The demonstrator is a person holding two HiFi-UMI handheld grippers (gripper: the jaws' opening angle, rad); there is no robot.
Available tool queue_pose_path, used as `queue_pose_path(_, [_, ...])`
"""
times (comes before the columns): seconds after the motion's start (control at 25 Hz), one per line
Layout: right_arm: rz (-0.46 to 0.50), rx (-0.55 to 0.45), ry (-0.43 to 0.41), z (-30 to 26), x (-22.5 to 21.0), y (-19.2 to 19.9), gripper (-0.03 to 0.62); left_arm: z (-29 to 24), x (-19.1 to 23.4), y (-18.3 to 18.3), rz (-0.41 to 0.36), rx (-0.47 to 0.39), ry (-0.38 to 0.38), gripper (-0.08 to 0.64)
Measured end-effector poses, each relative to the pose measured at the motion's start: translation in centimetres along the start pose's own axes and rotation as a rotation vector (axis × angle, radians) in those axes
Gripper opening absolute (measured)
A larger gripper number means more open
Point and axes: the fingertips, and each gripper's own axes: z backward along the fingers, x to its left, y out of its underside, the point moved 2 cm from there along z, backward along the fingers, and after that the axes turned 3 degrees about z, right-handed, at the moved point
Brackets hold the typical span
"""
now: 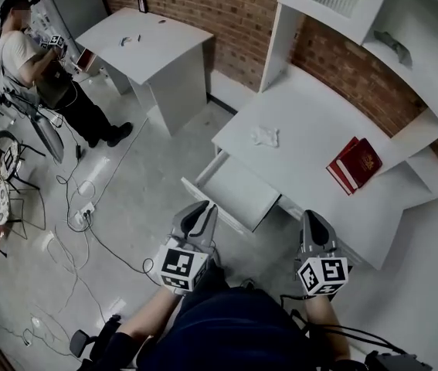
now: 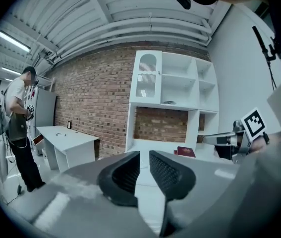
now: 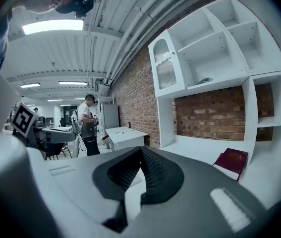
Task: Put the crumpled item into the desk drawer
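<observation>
Two things lie on the white desk [image 1: 311,114]: a crumpled white item [image 1: 265,136] and, further right, a red book [image 1: 354,163], its print unreadable. Nearer gapes the open white drawer [image 1: 238,195]. Nearest, the left gripper [image 1: 203,209] has its jaws narrowly apart and the right gripper [image 1: 312,216] has them pressed together; both are empty.

Ahead on your right, a red book [image 1: 354,163] lies flat below the white shelf unit [image 1: 427,45]. The unit's open compartments hold one small grey object [image 1: 392,46] on a shelf. A red brick wall [image 1: 219,6] runs behind it. Far to your left, a second white table [image 1: 145,41] stands near that wall with a few small items on top. A person [image 1: 41,72] in a light shirt and dark trousers stands just beside it. Cables [image 1: 72,242] trail over the grey floor [image 1: 149,168] by a power strip [image 1: 85,209]. A chair [image 1: 2,168] sits at the left edge.
</observation>
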Motion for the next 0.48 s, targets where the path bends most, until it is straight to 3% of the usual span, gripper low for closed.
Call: queue_pose_path(0.48, [0.041,0.036,0.081,-5.9,1.1,-1.1,0.003,-4.2,6.2,0.5,0.008,0.034,0.09,0.064])
